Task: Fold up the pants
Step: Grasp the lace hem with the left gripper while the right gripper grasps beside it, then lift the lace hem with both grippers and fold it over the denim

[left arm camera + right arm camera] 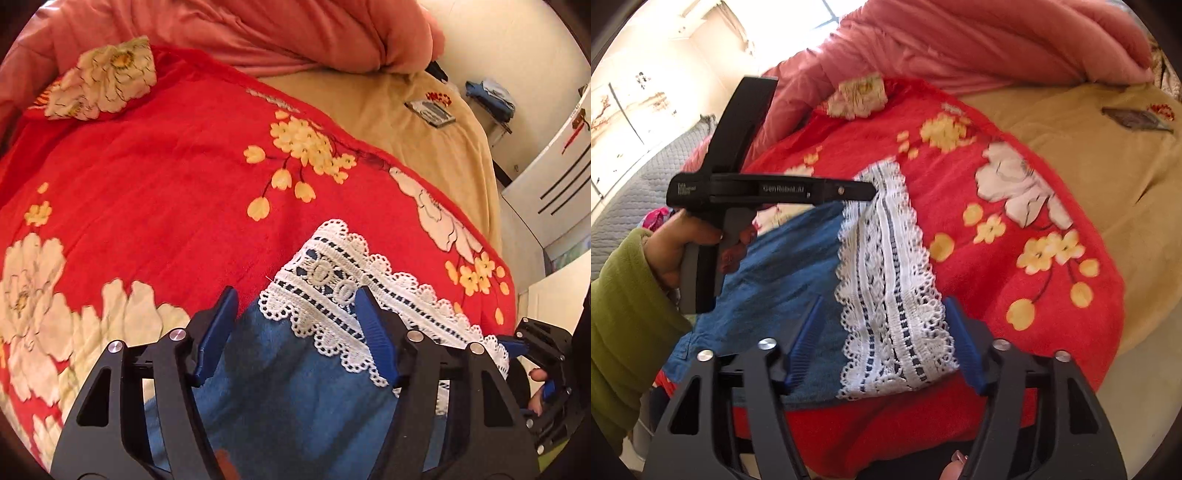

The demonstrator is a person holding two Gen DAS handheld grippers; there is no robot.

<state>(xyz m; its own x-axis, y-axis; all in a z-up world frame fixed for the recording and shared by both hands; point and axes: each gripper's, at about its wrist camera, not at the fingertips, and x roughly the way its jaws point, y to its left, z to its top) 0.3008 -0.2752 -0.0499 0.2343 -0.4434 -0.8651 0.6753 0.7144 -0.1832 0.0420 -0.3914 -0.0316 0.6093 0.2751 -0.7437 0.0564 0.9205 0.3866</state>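
one pair of blue pants (783,266) with one white lace hem (886,295) lies on one red flowered blanket (155,177). one pink quilt (258,29) and one tan sheet (1089,177) share the bed. two grippers show, left gripper (295,325) and right gripper (884,338), each with two blue fingers (218,332). one green sleeve (620,314) is in view.

Home bedroom. I'm working over a bed (424,122) with a tan sheet. Red floral blanket (166,166) spread across it, pink quilt (277,33) bunched at its far end. White cabinet (554,173) just right of the bed, framed pictures (631,110) on the wall to its left.
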